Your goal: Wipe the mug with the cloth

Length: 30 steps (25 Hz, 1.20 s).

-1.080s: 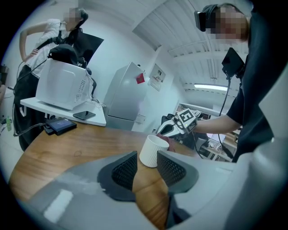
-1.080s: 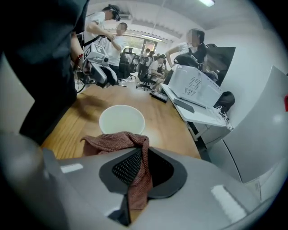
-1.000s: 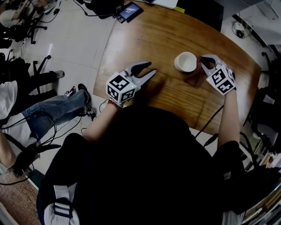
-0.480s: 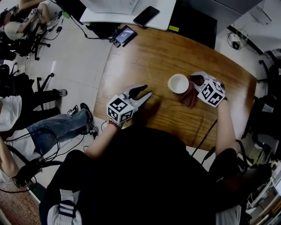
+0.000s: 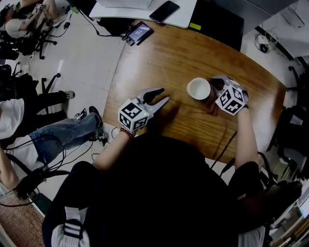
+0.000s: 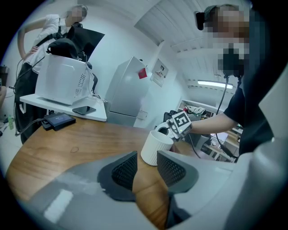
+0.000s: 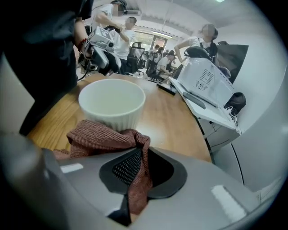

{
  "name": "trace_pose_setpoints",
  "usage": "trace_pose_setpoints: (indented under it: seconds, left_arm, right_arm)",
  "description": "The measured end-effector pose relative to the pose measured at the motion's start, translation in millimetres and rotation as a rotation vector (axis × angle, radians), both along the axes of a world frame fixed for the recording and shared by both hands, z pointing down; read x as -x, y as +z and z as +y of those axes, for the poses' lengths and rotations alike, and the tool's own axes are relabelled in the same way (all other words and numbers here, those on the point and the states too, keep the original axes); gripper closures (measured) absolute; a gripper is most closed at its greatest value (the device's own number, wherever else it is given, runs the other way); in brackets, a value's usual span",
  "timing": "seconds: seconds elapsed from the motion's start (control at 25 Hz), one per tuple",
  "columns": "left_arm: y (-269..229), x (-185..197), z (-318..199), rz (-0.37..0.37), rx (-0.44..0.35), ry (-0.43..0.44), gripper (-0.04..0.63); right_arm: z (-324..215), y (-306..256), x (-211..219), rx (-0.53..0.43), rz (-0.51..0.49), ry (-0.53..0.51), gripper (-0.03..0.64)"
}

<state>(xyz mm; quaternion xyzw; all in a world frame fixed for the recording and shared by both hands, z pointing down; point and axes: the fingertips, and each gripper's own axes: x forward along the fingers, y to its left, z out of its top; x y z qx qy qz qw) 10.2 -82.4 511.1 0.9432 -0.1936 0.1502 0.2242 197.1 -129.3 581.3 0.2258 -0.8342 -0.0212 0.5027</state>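
Note:
A white ribbed mug [image 5: 199, 89] stands upright on the round wooden table [image 5: 169, 58]. My right gripper [image 5: 216, 88] is just right of it, shut on a reddish-brown cloth [image 5: 211, 101]. In the right gripper view the cloth [image 7: 105, 137] is pinched between the pads of the right gripper [image 7: 139, 166] and bunches against the mug [image 7: 112, 103]. My left gripper [image 5: 164, 95] rests low over the table left of the mug, apart from it. In the left gripper view the left gripper [image 6: 146, 168] is open, with bare wood between its pads and the mug [image 6: 156, 147] beyond.
A phone [image 5: 164, 10] lies on a white desk at the back, and a dark tablet [image 5: 138, 33] sits by the table's far edge. A white appliance [image 6: 63, 83] stands on that desk. A seated person's legs [image 5: 63, 130] and office chairs are on the floor at the left.
My right gripper has sunk a little with the cloth and now sits closer against the mug's right side. The left gripper has stayed where it was.

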Motion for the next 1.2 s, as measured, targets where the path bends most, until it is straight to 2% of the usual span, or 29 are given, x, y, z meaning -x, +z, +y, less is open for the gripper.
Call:
trace_pose_setpoints:
  seconds: [0.32, 0.52, 0.72, 1.0, 1.08, 1.2]
  left_arm:
    - [-2, 2, -2, 0.007, -0.010, 0.000, 0.462]
    - [-4, 5, -4, 0.009, -0.008, 0.000, 0.463]
    - [-1, 6, -9, 0.009, 0.001, -0.013, 0.466]
    - [4, 5, -14, 0.008, 0.016, -0.017, 0.466]
    - [4, 3, -15, 0.011, 0.014, -0.012, 0.466]
    - [5, 2, -16, 0.019, 0.011, -0.010, 0.466]
  right_arm:
    - [-18, -67, 8, -0.065, -0.146, -0.038, 0.575]
    - [-21, -64, 27, 0.020, -0.181, -0.116, 0.575]
    - [-28, -43, 29, 0.093, -0.243, -0.086, 0.575]
    - [-29, -12, 28, 0.135, -0.251, -0.042, 0.575]
    - [-30, -5, 24, 0.113, -0.213, -0.023, 0.575]
    - [-34, 1, 10, 0.028, -0.124, 0.048, 0.575]
